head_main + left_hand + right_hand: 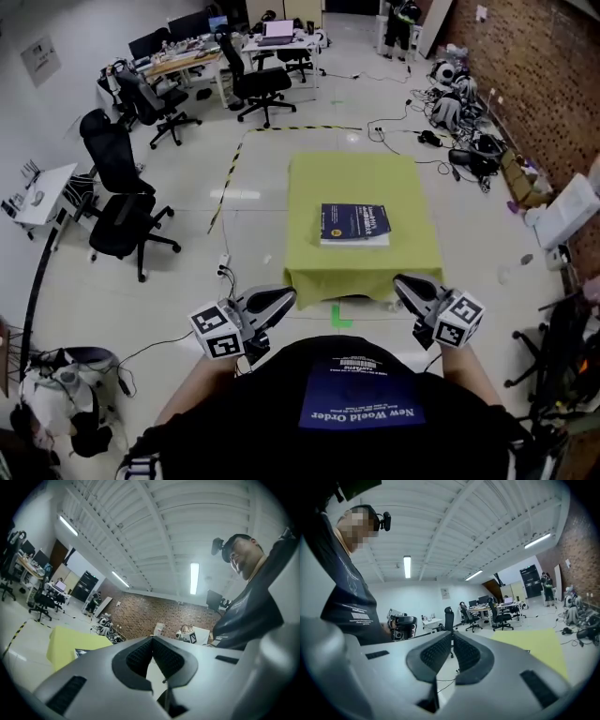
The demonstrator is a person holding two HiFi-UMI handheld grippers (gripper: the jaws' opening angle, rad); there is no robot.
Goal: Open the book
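Blue book point(355, 225) lies unopened near the table point(309, 187) front edge; left gripper point(281, 300) and right gripper point(405, 286), jaws together and empty, hang well short.

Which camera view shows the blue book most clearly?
The head view: the book lies closed and whole on the green table. The left gripper view shows only a corner of it. The right gripper view shows the table, but no clear book.

One book point(355, 224), one table point(314, 183), perhaps five chairs point(127, 223) point(109, 142) point(152, 101) point(255, 84) point(298, 58).
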